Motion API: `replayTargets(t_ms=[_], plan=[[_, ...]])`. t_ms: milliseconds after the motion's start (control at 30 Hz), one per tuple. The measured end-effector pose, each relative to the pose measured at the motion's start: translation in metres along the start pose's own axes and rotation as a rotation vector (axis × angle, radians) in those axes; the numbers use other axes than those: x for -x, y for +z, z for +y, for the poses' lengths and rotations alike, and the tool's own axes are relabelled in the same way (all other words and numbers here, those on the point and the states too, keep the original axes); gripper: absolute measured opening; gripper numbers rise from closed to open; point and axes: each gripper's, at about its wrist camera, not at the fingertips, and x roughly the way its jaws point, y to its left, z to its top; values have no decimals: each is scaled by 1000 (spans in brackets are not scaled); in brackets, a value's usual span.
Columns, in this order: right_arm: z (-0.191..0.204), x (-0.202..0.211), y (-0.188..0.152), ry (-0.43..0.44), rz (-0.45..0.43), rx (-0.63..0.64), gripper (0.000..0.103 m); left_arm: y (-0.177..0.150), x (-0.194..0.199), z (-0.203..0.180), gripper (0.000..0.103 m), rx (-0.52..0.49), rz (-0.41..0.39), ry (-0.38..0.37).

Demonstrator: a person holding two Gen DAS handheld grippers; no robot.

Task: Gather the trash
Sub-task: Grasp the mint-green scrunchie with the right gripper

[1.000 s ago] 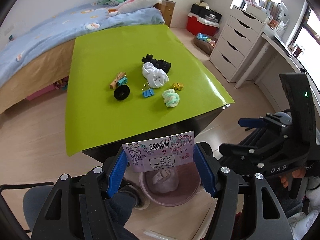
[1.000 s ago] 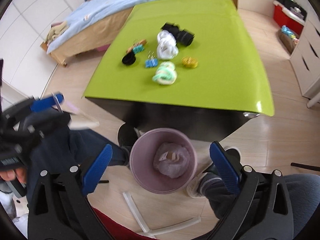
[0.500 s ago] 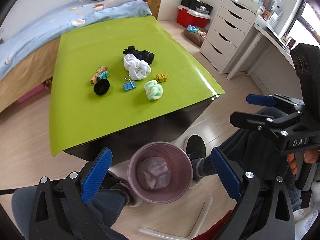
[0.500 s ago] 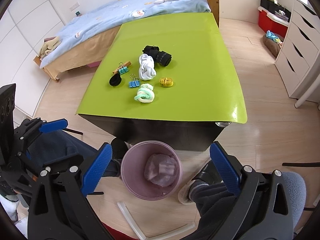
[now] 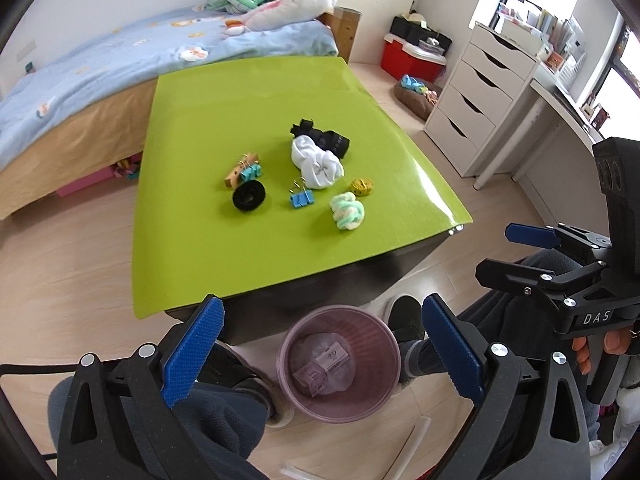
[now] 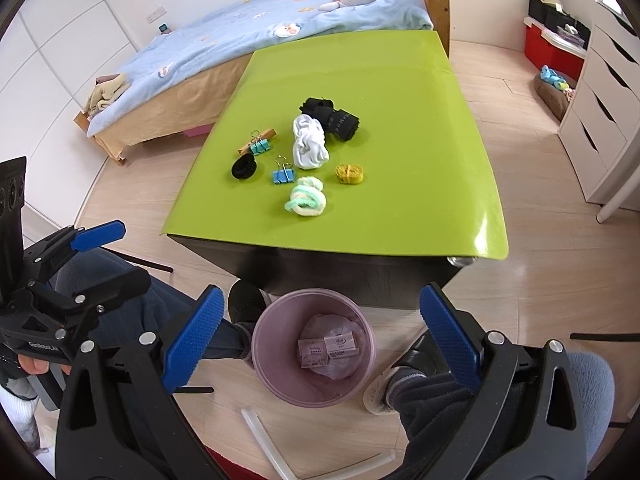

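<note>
Hovering spread and empty over the pink bin [image 5: 340,364], the left gripper [image 5: 320,350] and right gripper [image 6: 318,342] frame two paper cards [image 6: 328,347] lying inside it.

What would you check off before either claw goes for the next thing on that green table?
1. Left claw empty and open: ok, jaws wide apart, nothing between them.
2. Right claw empty and open: ok, same.
3. Pink bin upright with room: ok, it stands on the floor by the table; paper cards and a bag lie at the bottom.
4. Items on the green table within view: ok; the pastel rope knot sits nearest the front edge.
5. Which items count as trash: cannot tell; binder clips, socks and a yellow tape roll look like keepers.
6. Path over the table edge clear: ok, nothing stands between.
</note>
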Motion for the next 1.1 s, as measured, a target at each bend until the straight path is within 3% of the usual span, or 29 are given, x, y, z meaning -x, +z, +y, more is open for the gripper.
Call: replayTargets(t_ms=[300,700,933,1000,1100], plan=[[13,-36,44,-7,51,32,97,10,12,14,95,30,-40,14],[24,-136,85,-72,277,73,96,6,18,26,95,71,-52,17],[27,-157,86,-79,323,81,64,4,15,34,95,92,-44,15],[29,-158,86,-81,321,87,61,5,15,35,95,95,-44,11],[27,-155,86,-87,311,84,32,8,12,36,95,95,-42,6]])
